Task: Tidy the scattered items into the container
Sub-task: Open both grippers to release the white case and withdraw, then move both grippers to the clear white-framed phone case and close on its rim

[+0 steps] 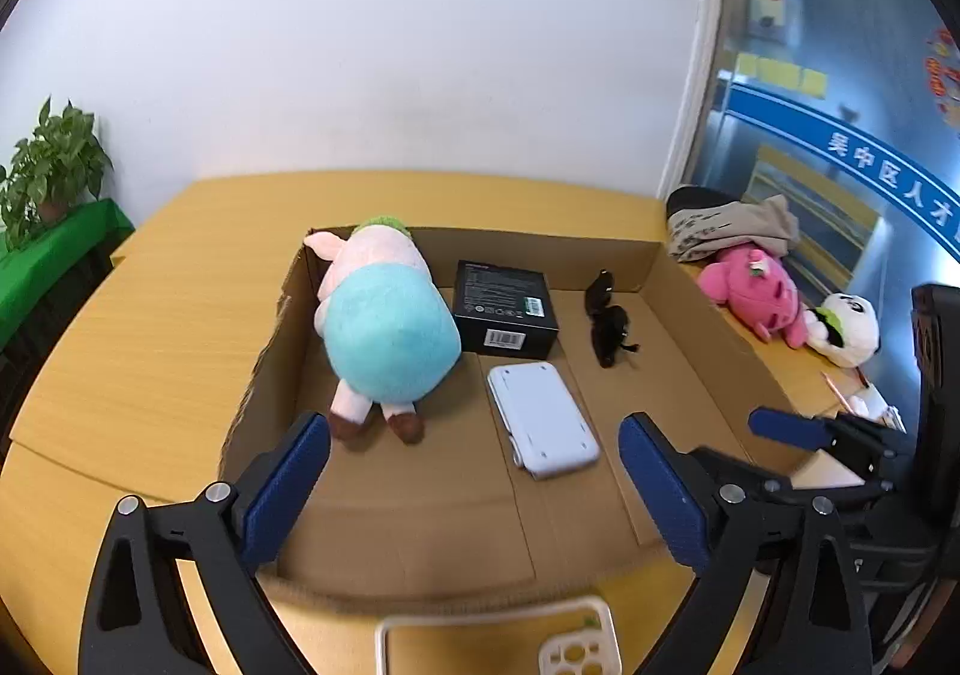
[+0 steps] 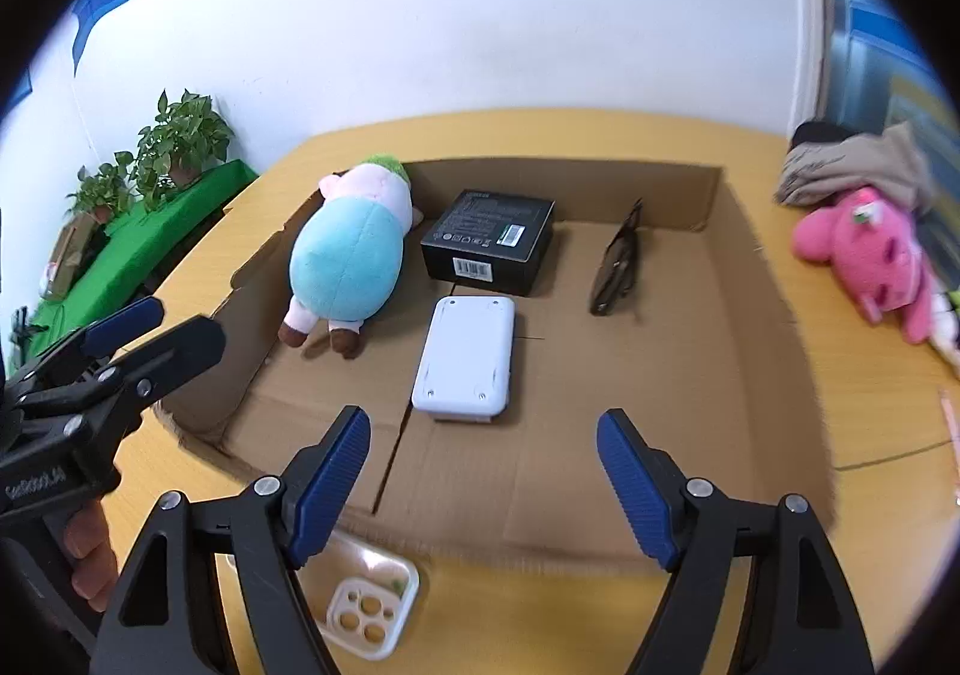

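Note:
A shallow cardboard box (image 1: pixel 690 279) (image 2: pixel 744 231) lies on the yellow table. Inside it are a blue-and-pink plush toy (image 1: pixel 384 327) (image 2: pixel 348 255), a black carton (image 1: pixel 504 309) (image 2: pixel 489 240), a white flat device (image 1: pixel 540 417) (image 2: pixel 468 357) and dark sunglasses (image 1: pixel 609 324) (image 2: pixel 618 267). A clear phone case (image 1: pixel 576 645) (image 2: pixel 366 609) rests on the table outside the box's near wall. My left gripper (image 1: pixel 474 438) (image 2: pixel 174 324) is open and empty above the box's near end. My right gripper (image 2: pixel 485 423) is open and empty too; one of its fingers (image 1: pixel 786 428) shows at the right.
On the table right of the box lie a pink plush (image 1: pixel 756 291) (image 2: pixel 864 261), a panda plush (image 1: pixel 846 327) and a pile of cloth (image 1: pixel 732 225) (image 2: pixel 852 165). Potted plants (image 2: pixel 180 141) stand on a green-covered shelf (image 2: pixel 156 243) at the left. A white wall is behind.

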Available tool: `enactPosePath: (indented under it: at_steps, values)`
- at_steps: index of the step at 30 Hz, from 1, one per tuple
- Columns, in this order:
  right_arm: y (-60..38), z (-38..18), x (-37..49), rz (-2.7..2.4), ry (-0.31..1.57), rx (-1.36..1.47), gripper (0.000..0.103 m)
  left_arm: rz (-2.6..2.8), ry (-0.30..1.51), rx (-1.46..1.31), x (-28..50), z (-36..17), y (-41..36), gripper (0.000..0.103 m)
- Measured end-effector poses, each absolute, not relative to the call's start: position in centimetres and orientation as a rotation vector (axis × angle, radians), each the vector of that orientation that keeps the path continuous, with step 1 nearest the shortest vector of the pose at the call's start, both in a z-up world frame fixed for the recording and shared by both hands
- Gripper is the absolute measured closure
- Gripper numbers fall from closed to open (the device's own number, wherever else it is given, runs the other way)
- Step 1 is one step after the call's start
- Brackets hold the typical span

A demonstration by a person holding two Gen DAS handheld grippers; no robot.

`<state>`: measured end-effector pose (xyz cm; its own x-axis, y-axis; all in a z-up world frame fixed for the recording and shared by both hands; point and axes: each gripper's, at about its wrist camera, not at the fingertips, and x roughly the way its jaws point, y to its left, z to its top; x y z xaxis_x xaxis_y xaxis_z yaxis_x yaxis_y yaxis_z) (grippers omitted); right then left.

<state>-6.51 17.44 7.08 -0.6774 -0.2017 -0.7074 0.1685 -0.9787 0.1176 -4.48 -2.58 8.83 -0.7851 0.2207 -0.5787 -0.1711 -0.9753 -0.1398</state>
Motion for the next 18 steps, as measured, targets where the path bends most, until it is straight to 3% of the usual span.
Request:
enactPosePath:
  at_steps: [18]
  values:
    - [17.3, 7.7, 0.9, -2.815, -0.015, 1.031, 0.025, 2.805, -0.048, -0.82, 1.8, 9.1, -2.0, 0.004]
